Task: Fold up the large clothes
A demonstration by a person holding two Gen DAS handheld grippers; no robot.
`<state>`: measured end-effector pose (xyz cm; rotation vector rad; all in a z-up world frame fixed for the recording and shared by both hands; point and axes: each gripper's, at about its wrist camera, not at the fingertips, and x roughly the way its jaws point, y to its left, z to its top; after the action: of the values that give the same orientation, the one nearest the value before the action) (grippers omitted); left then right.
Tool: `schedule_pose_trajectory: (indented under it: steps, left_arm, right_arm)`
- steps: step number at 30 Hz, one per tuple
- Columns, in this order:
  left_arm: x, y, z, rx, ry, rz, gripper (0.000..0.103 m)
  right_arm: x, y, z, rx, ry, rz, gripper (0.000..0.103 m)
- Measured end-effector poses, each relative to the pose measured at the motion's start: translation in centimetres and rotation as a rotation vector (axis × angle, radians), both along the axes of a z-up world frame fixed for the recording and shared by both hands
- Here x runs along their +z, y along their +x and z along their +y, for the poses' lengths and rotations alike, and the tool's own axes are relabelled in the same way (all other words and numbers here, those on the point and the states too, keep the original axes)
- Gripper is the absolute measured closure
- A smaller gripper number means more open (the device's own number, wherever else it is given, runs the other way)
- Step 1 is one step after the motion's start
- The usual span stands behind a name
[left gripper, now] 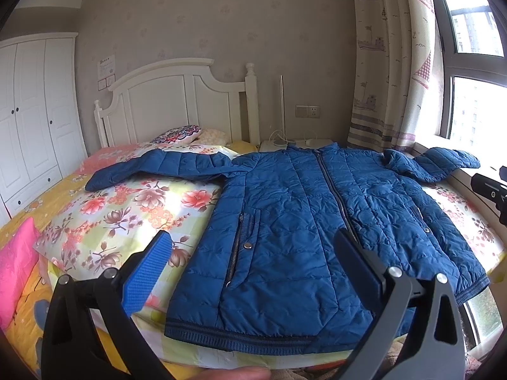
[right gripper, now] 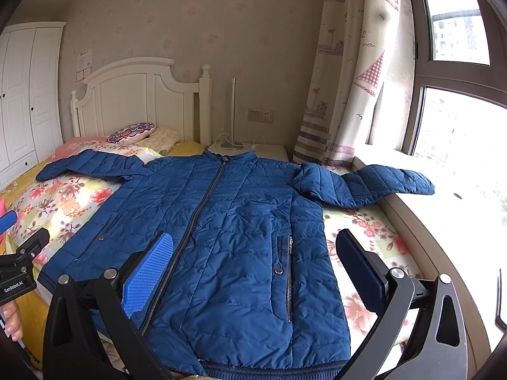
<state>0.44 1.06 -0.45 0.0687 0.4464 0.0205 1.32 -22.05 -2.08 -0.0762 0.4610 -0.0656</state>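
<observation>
A blue quilted jacket (left gripper: 294,221) lies zipped and flat on the bed, front up, collar toward the headboard, hem at the near edge. Its left sleeve (left gripper: 158,166) stretches out over a floral pillow; its right sleeve (right gripper: 374,183) reaches onto the window sill. My left gripper (left gripper: 253,247) is open and hovers above the jacket's lower left half, holding nothing. My right gripper (right gripper: 256,247) is open too, above the lower right half of the jacket (right gripper: 234,237). Part of the left gripper (right gripper: 22,262) and a hand show at the left edge of the right wrist view.
The bed has a floral sheet (left gripper: 133,209), a pink cushion (left gripper: 16,262) and small pillows by the white headboard (left gripper: 177,101). A white wardrobe (left gripper: 31,114) stands at left. A bedside table (right gripper: 253,152), a curtain (right gripper: 348,79) and the window sill (right gripper: 459,221) lie to the right.
</observation>
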Motion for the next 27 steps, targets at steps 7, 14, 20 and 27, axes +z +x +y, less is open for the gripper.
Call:
schedule_pose_trajectory:
  steps: [7,14,20,27]
  left_arm:
    - [-0.3,0.2,0.2,0.003,-0.008,0.009,0.002]
    - [-0.5,0.2,0.2,0.001,-0.009,0.014,0.002]
    - [-1.5,0.9,0.2,-0.002,-0.005,0.044,0.002]
    - [-2.4,1.9,-0.1,-0.004,0.0,0.072,0.002]
  right_arm:
    - [-0.5,0.4,0.2,0.006,-0.005,0.018,0.004]
    - [-0.8,0.6,0.2,0.009,-0.003,0.03,0.004]
    - [-2.1,1.5,-0.1,0.007,0.004,0.072,0.004]
    - [-3.1,2.1,-0.3,0.0,0.008,0.091,0.004]
